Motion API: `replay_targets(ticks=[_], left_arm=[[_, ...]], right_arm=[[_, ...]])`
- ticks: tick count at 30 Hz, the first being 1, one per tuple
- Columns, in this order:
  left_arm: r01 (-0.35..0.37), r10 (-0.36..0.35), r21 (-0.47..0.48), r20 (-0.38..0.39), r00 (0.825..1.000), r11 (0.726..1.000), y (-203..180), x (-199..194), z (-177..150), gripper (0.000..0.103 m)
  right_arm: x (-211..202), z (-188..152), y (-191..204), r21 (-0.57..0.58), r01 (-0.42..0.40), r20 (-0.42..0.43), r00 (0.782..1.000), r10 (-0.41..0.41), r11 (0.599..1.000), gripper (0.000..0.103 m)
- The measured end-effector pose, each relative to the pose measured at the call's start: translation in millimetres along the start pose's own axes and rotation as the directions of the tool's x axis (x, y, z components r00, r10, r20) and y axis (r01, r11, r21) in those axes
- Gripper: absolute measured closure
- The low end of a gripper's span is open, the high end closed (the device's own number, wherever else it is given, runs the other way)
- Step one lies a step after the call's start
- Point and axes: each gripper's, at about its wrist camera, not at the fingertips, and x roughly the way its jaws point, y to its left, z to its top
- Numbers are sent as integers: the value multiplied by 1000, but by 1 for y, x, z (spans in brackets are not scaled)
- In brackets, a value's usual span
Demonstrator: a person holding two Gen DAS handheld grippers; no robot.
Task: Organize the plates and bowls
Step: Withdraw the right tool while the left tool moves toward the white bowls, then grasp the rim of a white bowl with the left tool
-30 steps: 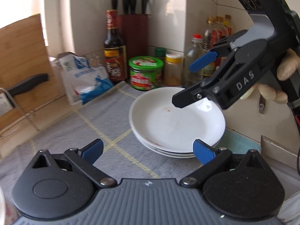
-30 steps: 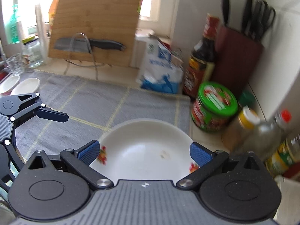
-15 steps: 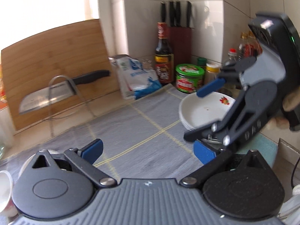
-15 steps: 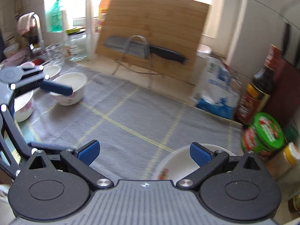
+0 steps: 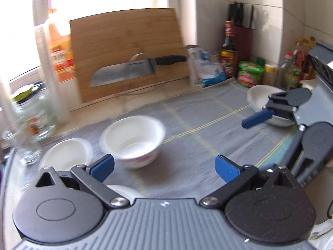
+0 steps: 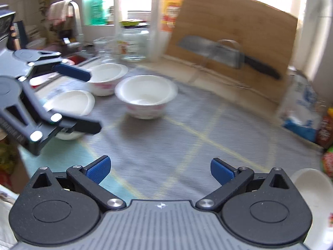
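Both grippers, left [image 5: 164, 165] and right [image 6: 159, 169], spread wide, empty. Risk: white pink-patterned ceramic bowl [image 6: 145, 95] sits near two others; a skewed approach could knock them.

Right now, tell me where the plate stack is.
The plate stack sits at the right of the left wrist view on the grey mat, beside the green-lidded jar, partly behind the right tool.

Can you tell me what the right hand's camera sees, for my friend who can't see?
The open right gripper points at a white bowl on a grey mat. The left gripper, also open, hangs near two more bowls.
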Motion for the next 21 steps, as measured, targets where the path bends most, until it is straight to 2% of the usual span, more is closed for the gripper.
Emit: replay_targets(ticks=[5,9,14,21], left_arm=[[-66,66,-5,-51,997,998,34,-14,-20,1],[-86,84,-7,-115,990,996,60,-16,-35,1],[-47,33,-66,-205,978,997,91,-8,-49,6],[20,-48,-118,-239,970,993,106,2,-50,25]], right_arm=[[24,7,39,-32,-100,0,995,101,994,0],[41,13,66,-73,-161,-16,987,160,984,0],[55,18,93,-130,-197,-18,980,197,972,0],[66,24,108,-171,-187,-13,982,187,967,0]])
